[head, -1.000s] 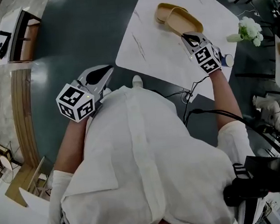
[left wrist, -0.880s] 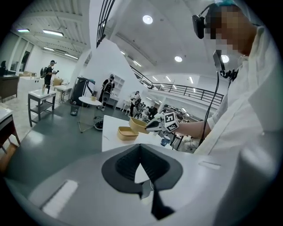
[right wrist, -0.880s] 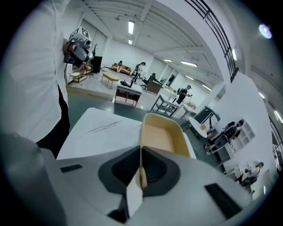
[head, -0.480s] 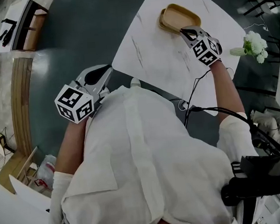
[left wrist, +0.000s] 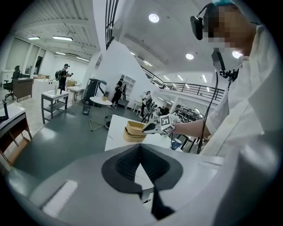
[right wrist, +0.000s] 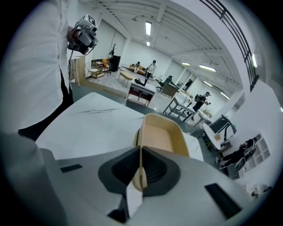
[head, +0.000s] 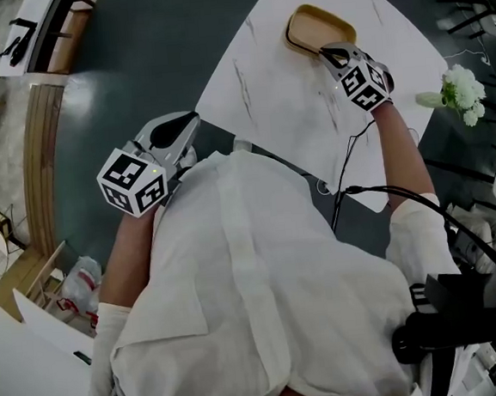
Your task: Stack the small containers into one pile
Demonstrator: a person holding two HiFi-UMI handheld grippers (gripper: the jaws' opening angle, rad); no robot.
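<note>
Two tan oval containers (head: 318, 26) sit nested as one pile at the far end of the white marble table (head: 261, 97). My right gripper (head: 332, 53) is shut on the near rim of the top container (right wrist: 162, 133), whose thin wall is pinched between the jaws of the right gripper (right wrist: 140, 152). From the left gripper view the pile (left wrist: 133, 130) looks small and distant, with the right gripper (left wrist: 162, 126) beside it. My left gripper (head: 178, 133) hangs off the table by my body. The left gripper (left wrist: 140, 149) is shut with nothing in it.
White flowers (head: 461, 94) stand right of the table. A black cable (head: 346, 171) runs from my right arm over the table's near edge. A paper cup (left wrist: 176, 144) stands near that edge. A curved wooden bench (head: 39, 159) lies at left, with dark floor between.
The top container, tilted a second ago, has come down level into the lower one. My right gripper keeps its hold on the rim. The left gripper has not moved.
</note>
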